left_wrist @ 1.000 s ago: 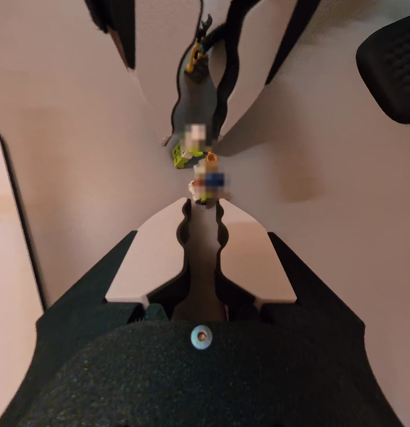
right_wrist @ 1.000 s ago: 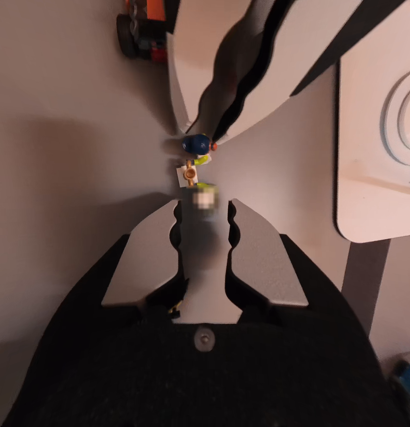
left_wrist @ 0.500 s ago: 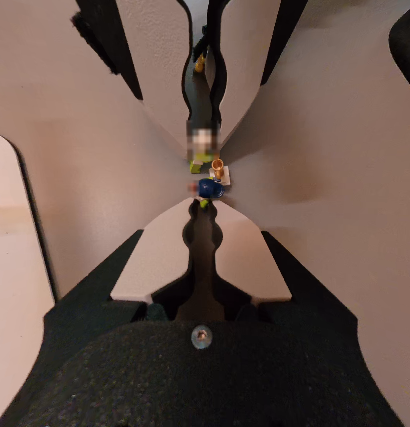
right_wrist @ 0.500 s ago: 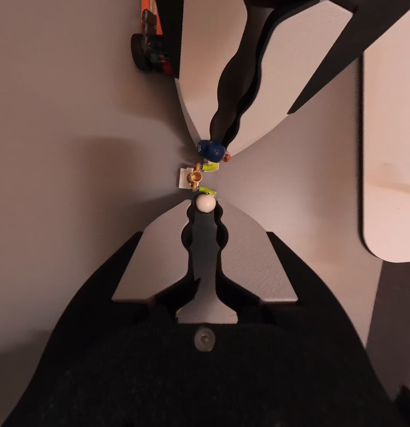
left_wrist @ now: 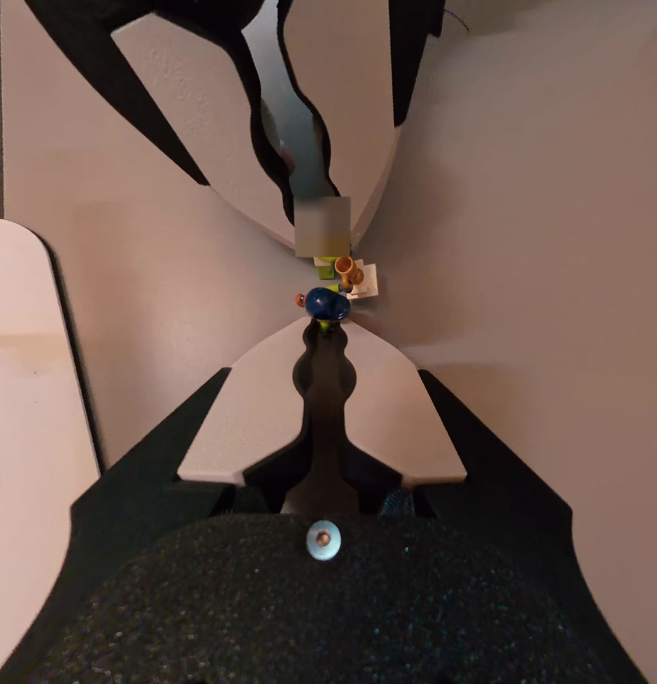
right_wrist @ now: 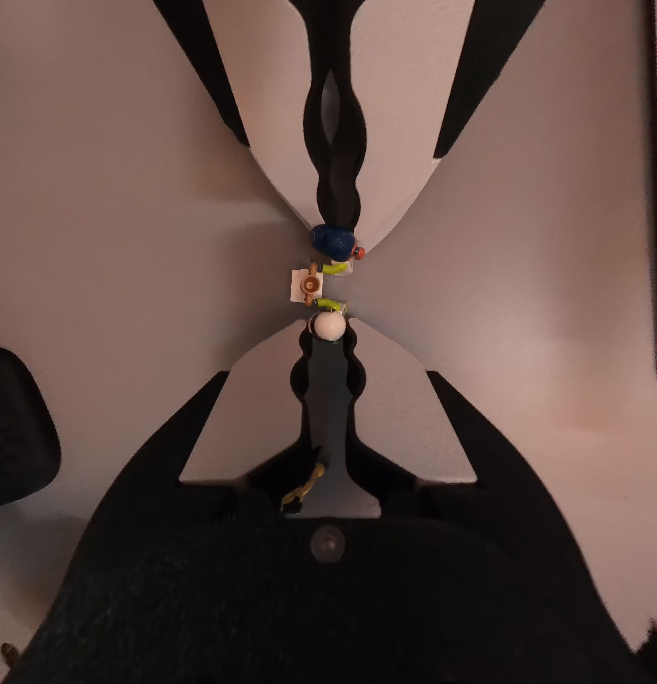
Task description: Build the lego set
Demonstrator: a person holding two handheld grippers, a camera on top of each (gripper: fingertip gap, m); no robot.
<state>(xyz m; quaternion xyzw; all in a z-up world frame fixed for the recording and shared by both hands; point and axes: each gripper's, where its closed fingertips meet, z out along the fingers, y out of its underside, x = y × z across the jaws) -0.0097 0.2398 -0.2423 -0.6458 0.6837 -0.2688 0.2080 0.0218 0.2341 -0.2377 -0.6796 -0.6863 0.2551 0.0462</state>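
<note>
Left gripper (left_wrist: 325,322) clamped on blue-capped minifigure (left_wrist: 327,303); right gripper (right_wrist: 328,327) clamped on white-headed minifigure (right_wrist: 329,325), head unblurred only in right view; gold cup (right_wrist: 310,284) at 12 o'clock.

Two little lego figures sit face to face between the two sets of fingers. One wears a dark blue cap (right_wrist: 333,242) with a small red bit at the side, the other has a plain white round head (right_wrist: 327,325). Both have lime green arms (right_wrist: 332,269) reaching toward a small gold cup (right_wrist: 310,284), which sits against a white tile (right_wrist: 297,285) between them. Both figures hang above the pale bench (right_wrist: 116,222).
</note>
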